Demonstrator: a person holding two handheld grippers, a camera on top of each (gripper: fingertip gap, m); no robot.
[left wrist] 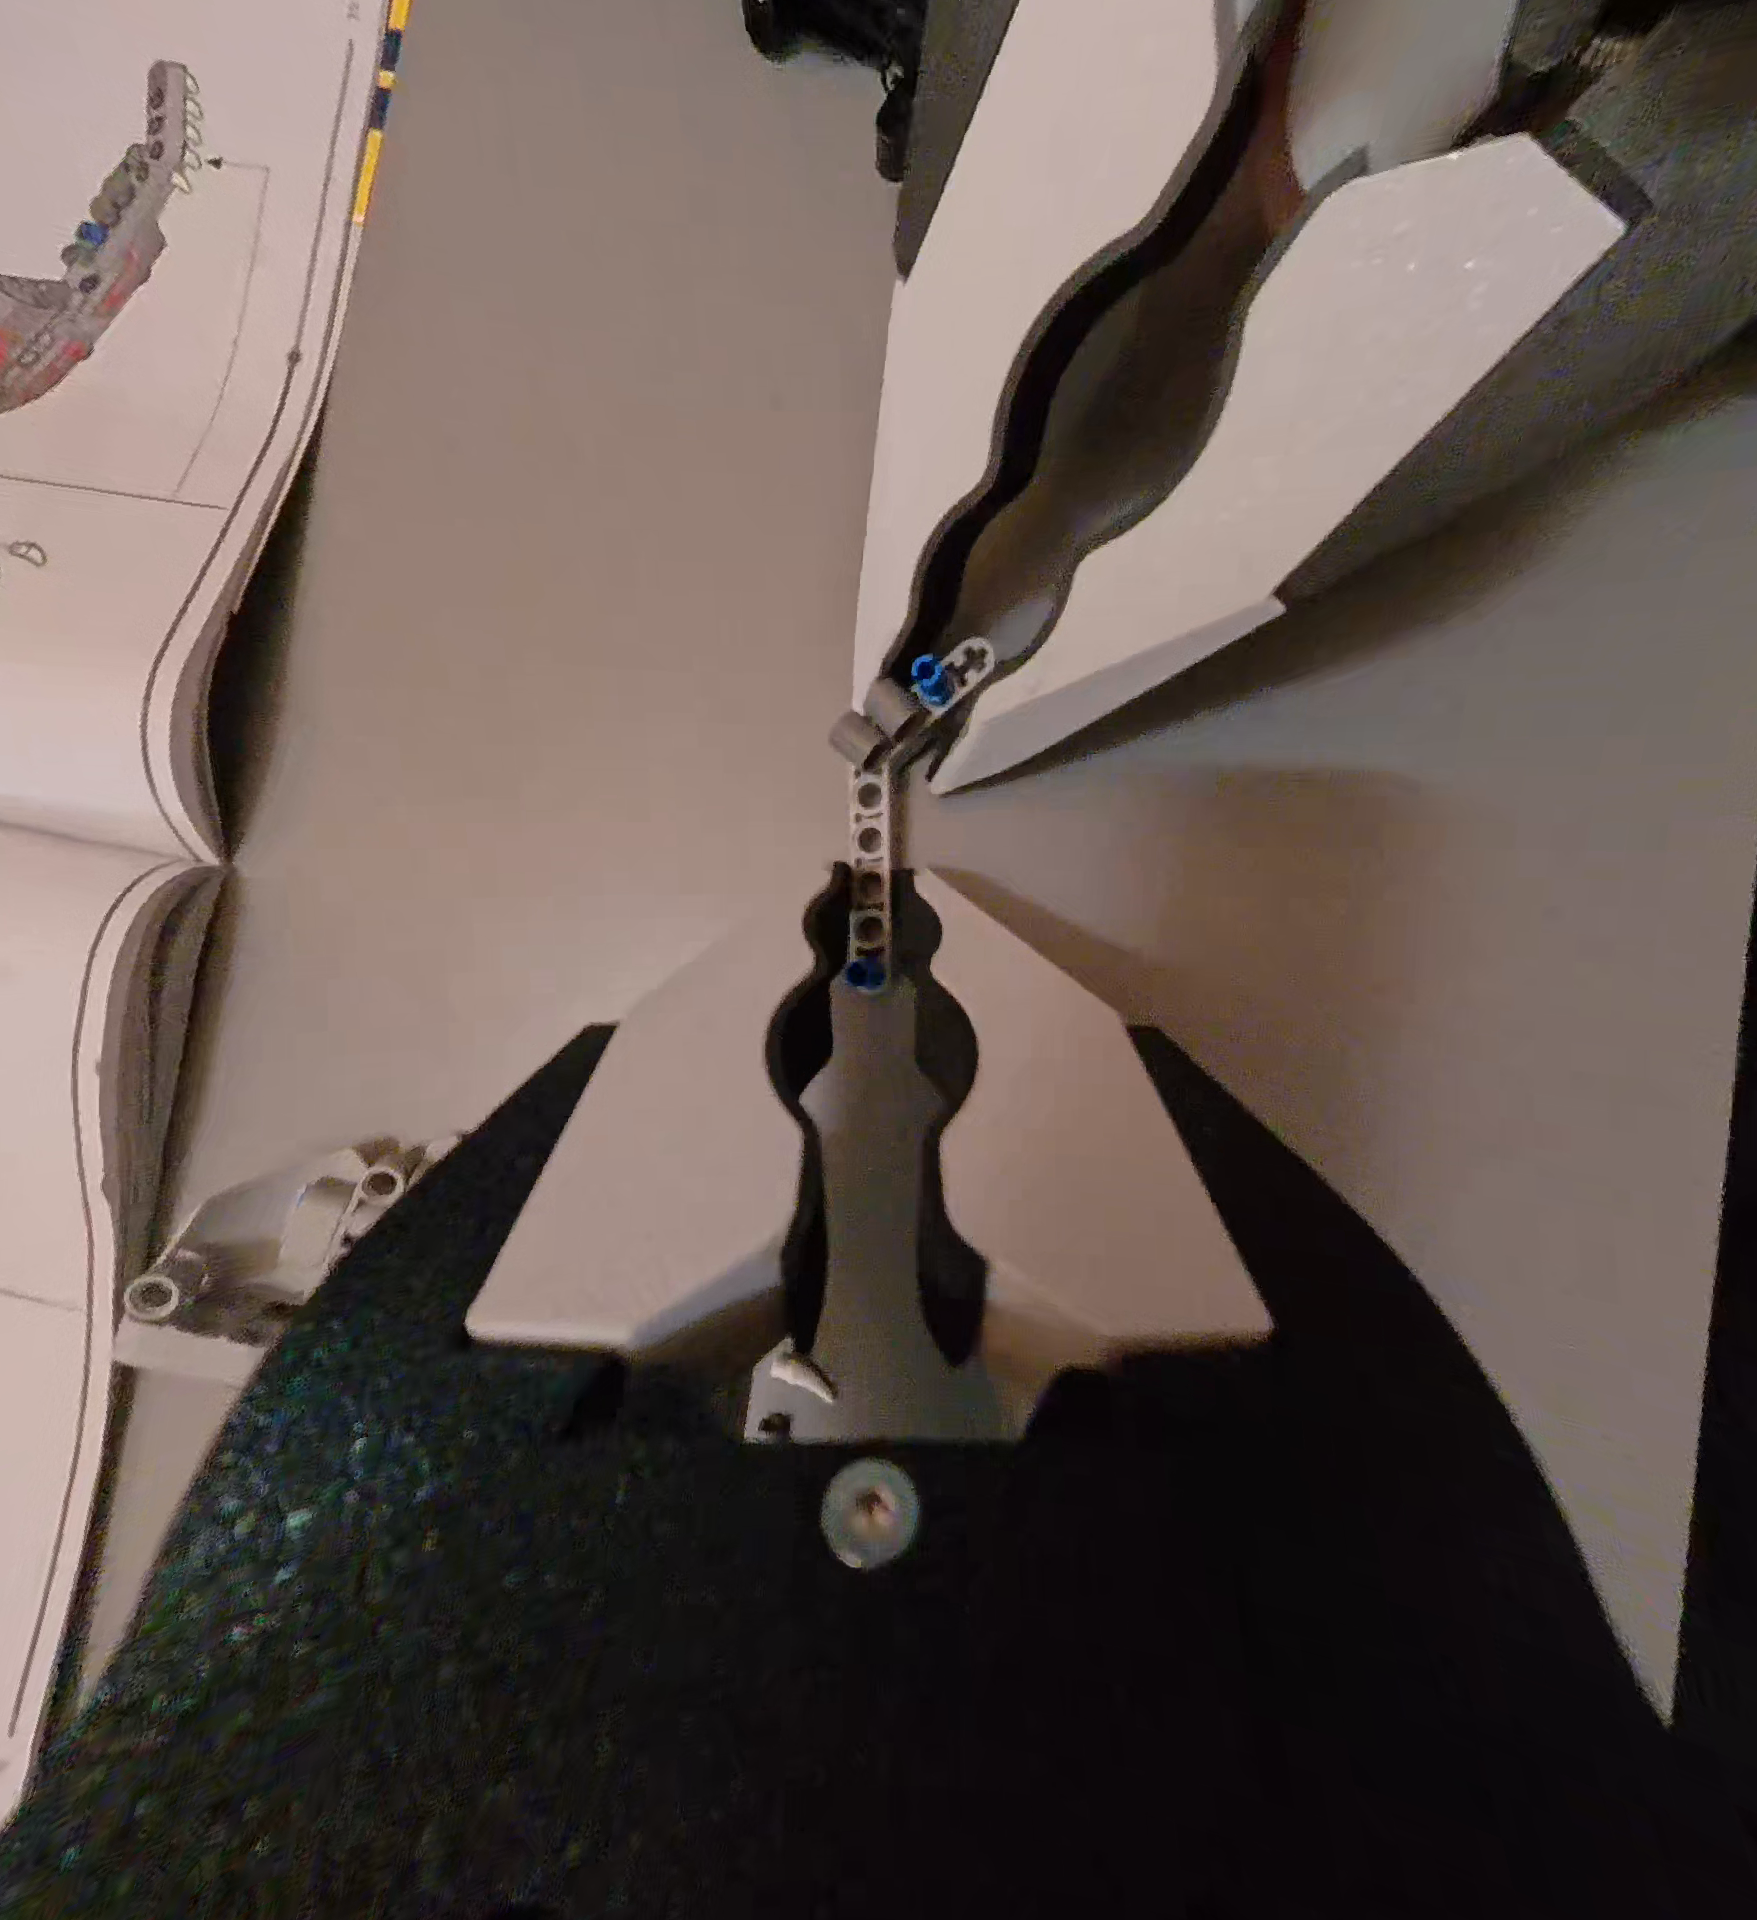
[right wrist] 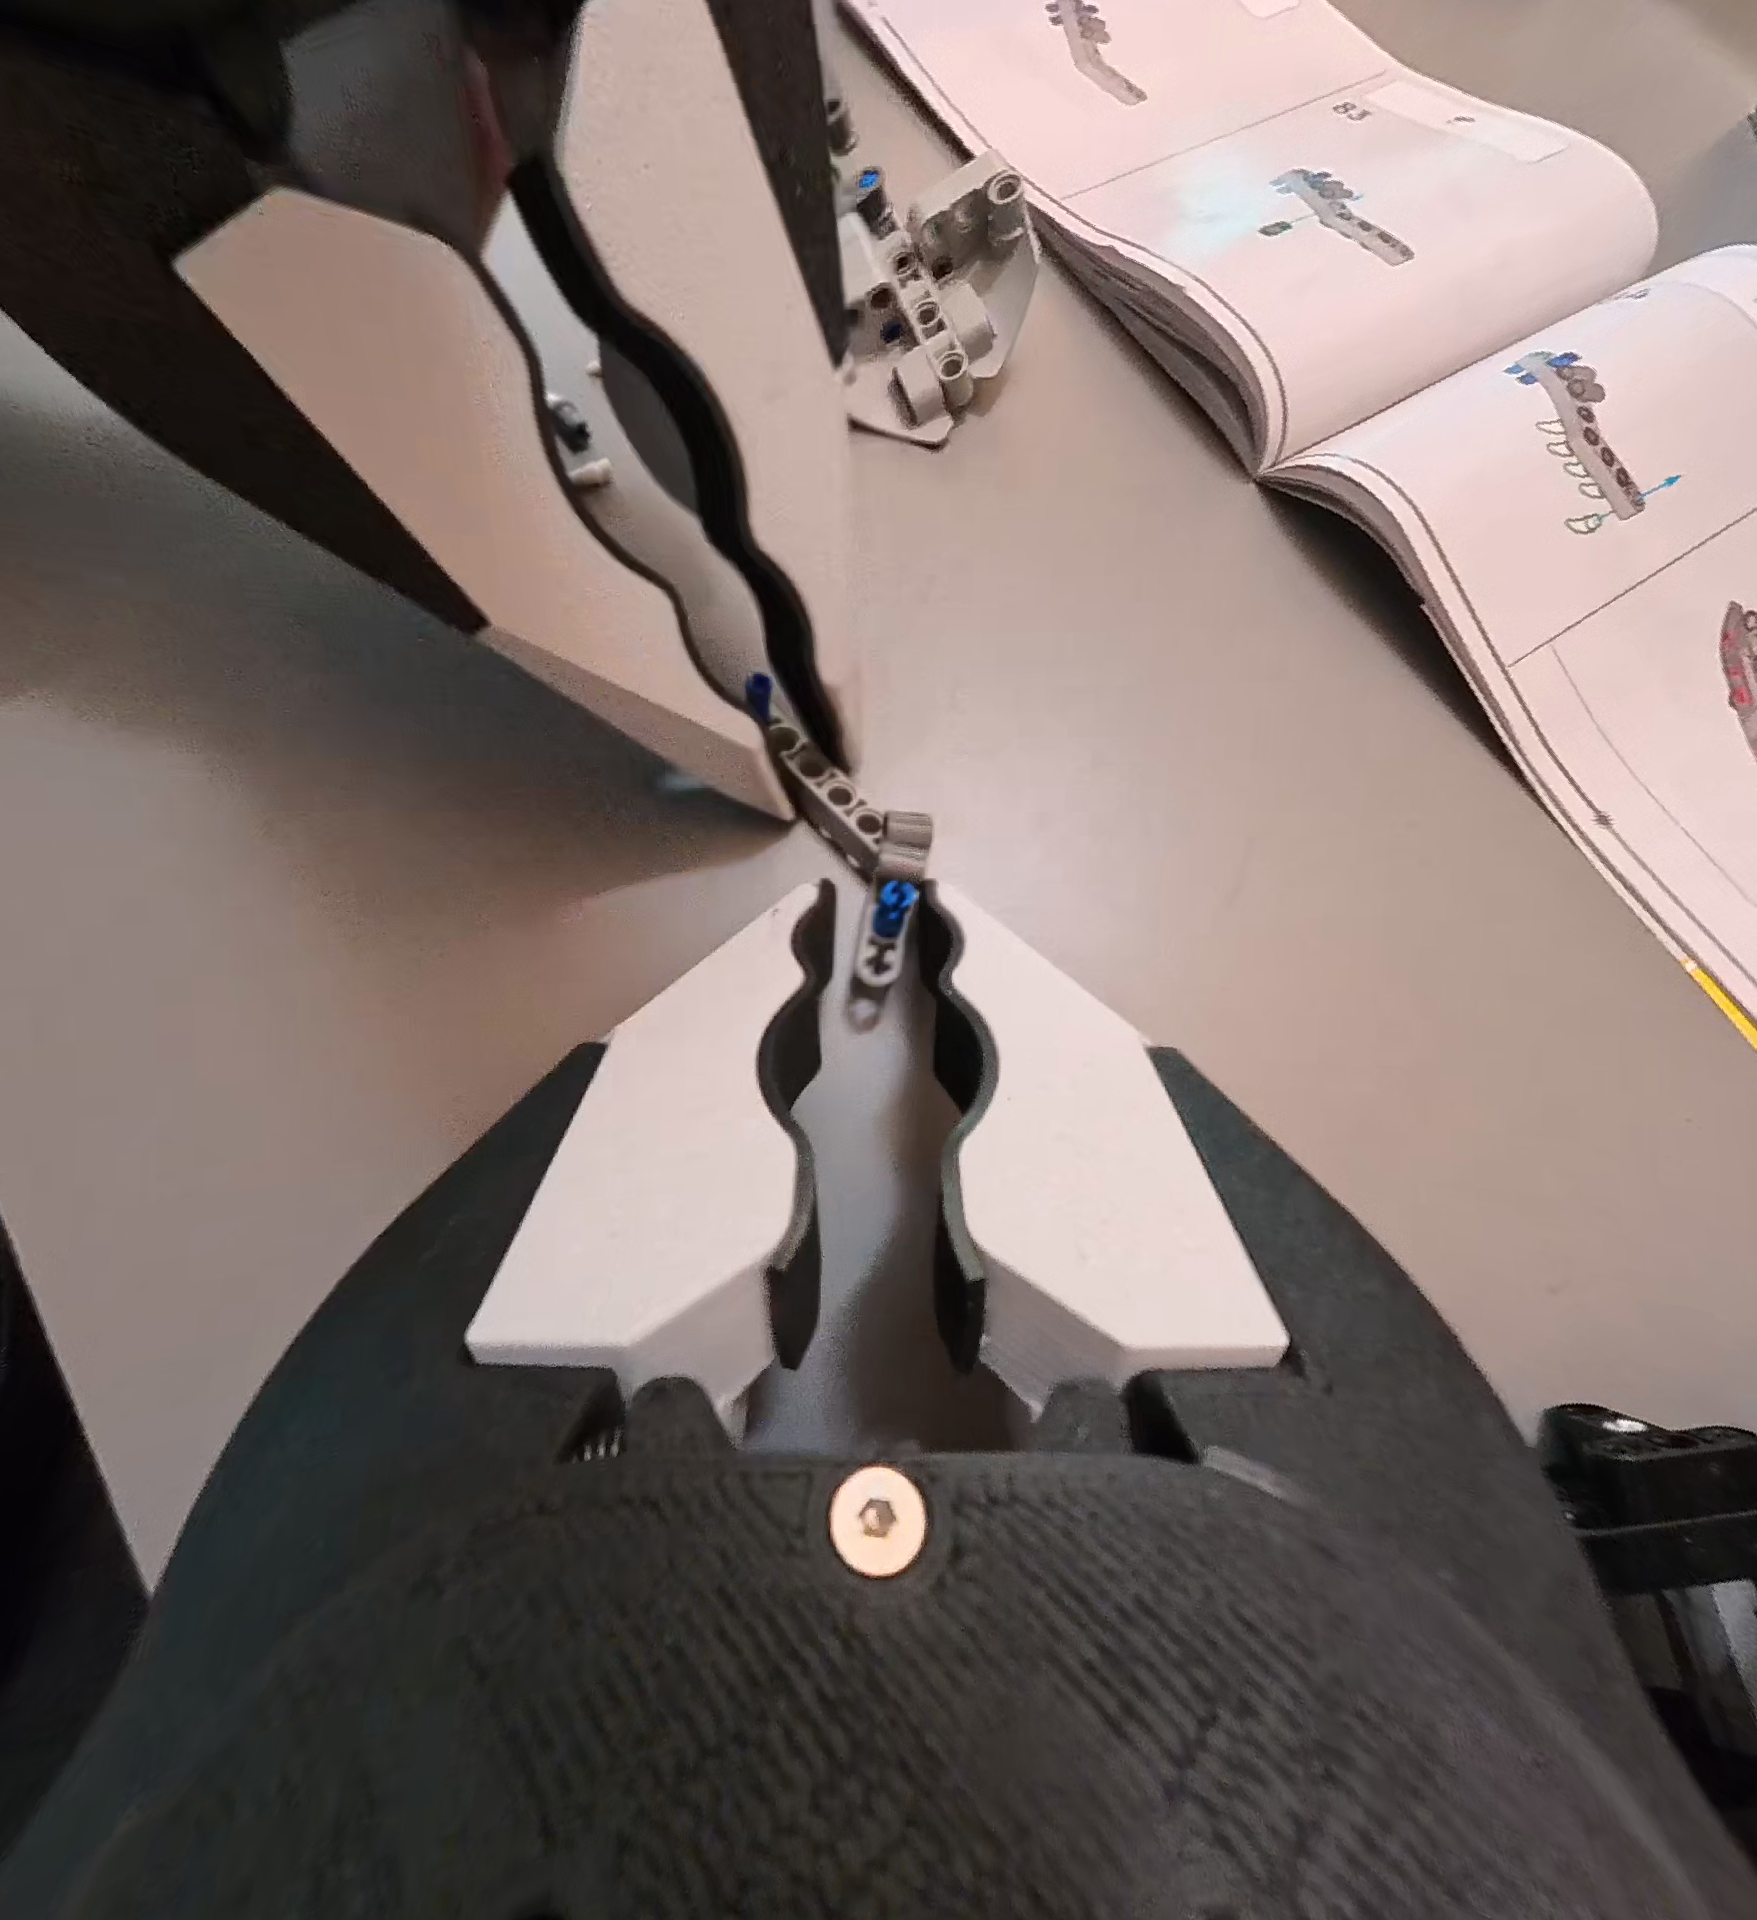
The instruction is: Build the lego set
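Both tongs were closed on one small assembly held above the table (right wrist: pixel 1217 727). Left gripper (left wrist: pixel 869 883) pinched the grey holed beam (left wrist: pixel 870 831), blue pin (left wrist: pixel 861 974) at its near end. Right gripper (right wrist: pixel 879 904) pinched the short grey connector (right wrist: pixel 869 961) with its own blue pin (right wrist: pixel 892 896), meeting the beam's far end at a grey bush (right wrist: pixel 905 836).

Risk, my read: thin tip grip on both parts, so any twist while pressing could pop the connector out or rotate the beam.

Beyond the beam, the open instruction booklet (right wrist: pixel 1476 343) lay flat, a grey sub-assembly (right wrist: pixel 941 312) just beside it. Nothing sat between the grippers and either one.
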